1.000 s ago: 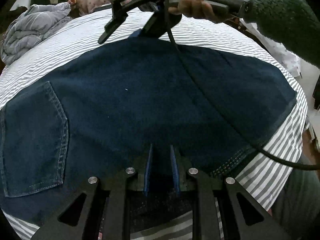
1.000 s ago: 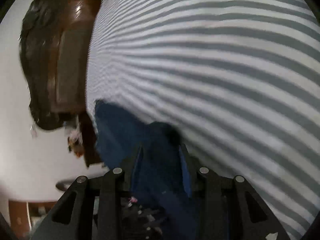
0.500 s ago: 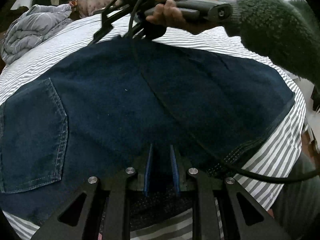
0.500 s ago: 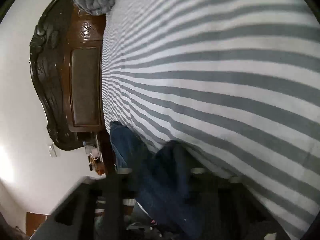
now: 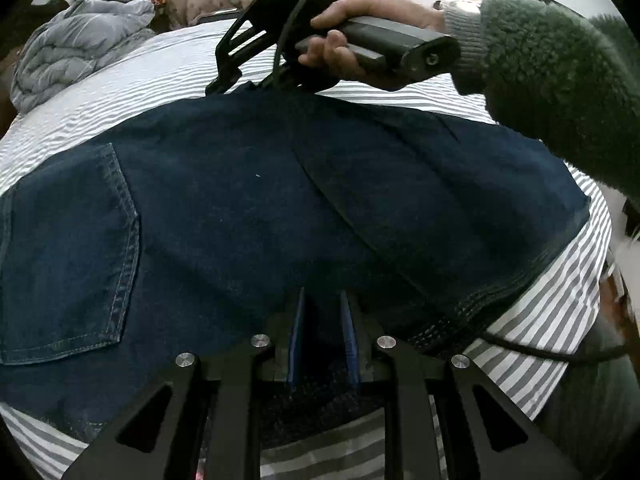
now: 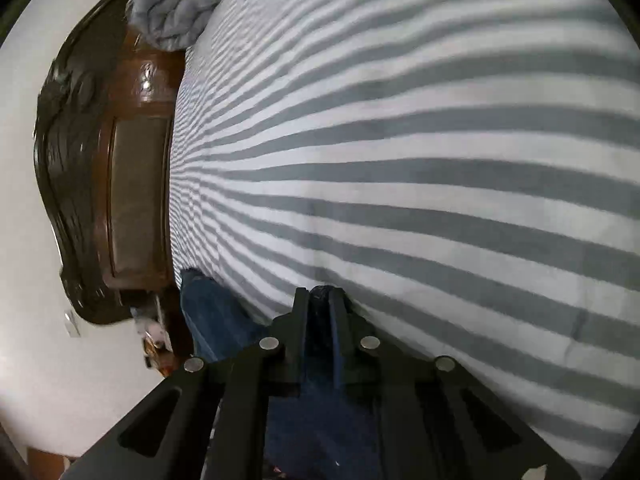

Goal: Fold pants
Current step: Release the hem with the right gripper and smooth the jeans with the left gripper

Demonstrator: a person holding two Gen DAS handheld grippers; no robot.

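The striped bed [image 5: 168, 76] carried the dark denim pants [image 5: 248, 208], which spread flat ahead of the left gripper [image 5: 322, 320]; its jaws were nearly closed, pinching the near edge. The right gripper [image 6: 320, 300] had its jaws clamped on the far edge, fabric trailing beneath.

1. We are pinching dark denim pants [image 6: 224, 316] in the right gripper [image 6: 320, 296].
2. The striped sheet [image 6: 420, 152] is stretching ahead.
3. A wooden headboard [image 6: 120, 184] is standing left.
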